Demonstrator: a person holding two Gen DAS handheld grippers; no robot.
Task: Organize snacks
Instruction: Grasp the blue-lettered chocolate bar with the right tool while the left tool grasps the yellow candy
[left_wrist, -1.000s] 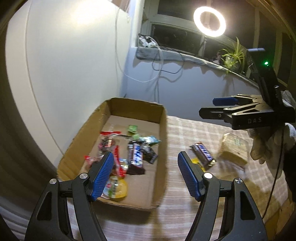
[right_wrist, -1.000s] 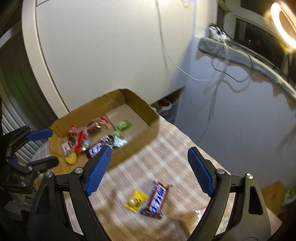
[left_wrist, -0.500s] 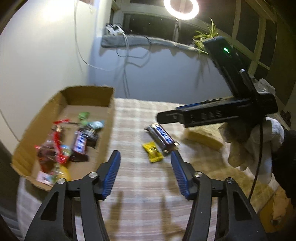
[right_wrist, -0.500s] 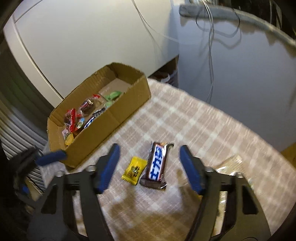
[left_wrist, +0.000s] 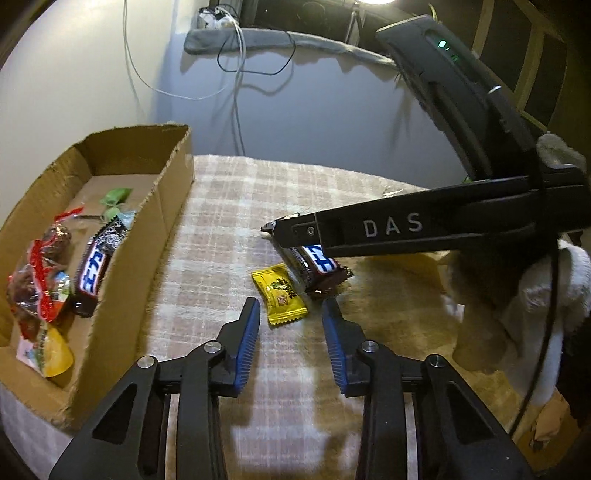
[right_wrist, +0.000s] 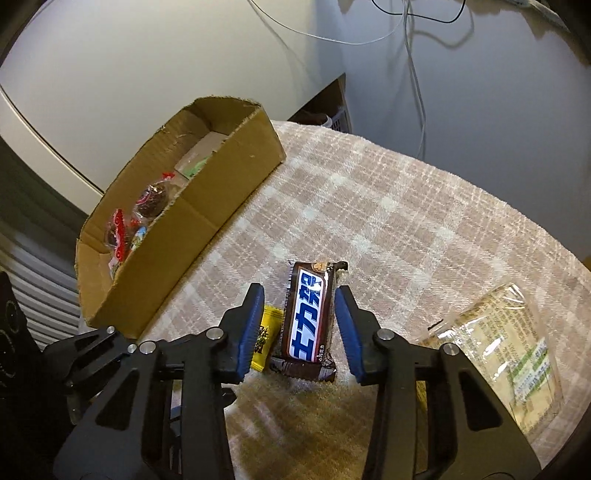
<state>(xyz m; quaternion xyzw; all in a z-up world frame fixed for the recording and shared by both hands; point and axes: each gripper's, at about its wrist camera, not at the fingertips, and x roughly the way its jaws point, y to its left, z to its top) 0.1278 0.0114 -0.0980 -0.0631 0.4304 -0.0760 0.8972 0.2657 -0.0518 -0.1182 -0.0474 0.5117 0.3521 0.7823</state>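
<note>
— So where is the chocolate bar (right_wrist: 308, 317) lying?

— Flat on the checked cloth (right_wrist: 406, 206), long axis running straight ahead between the right gripper (right_wrist: 300, 295) pads, which are standing narrowly apart, not yet touching it.

— And the left gripper (left_wrist: 291, 312)?

— Also partly open and empty, pointing at the yellow candy (left_wrist: 279, 293) just beside the bar.

— What is changing?

— Both grippers are closing in and narrowing; the cardboard box (left_wrist: 155, 236) is now sitting off to the left.

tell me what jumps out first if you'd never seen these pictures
The brown and blue chocolate bar lying on the checked tablecloth, framed between the open blue pads of the right gripper. Just to its left lies a small yellow candy packet, with the left gripper open right before it. Further left, a cardboard box holds more snacks.
</note>
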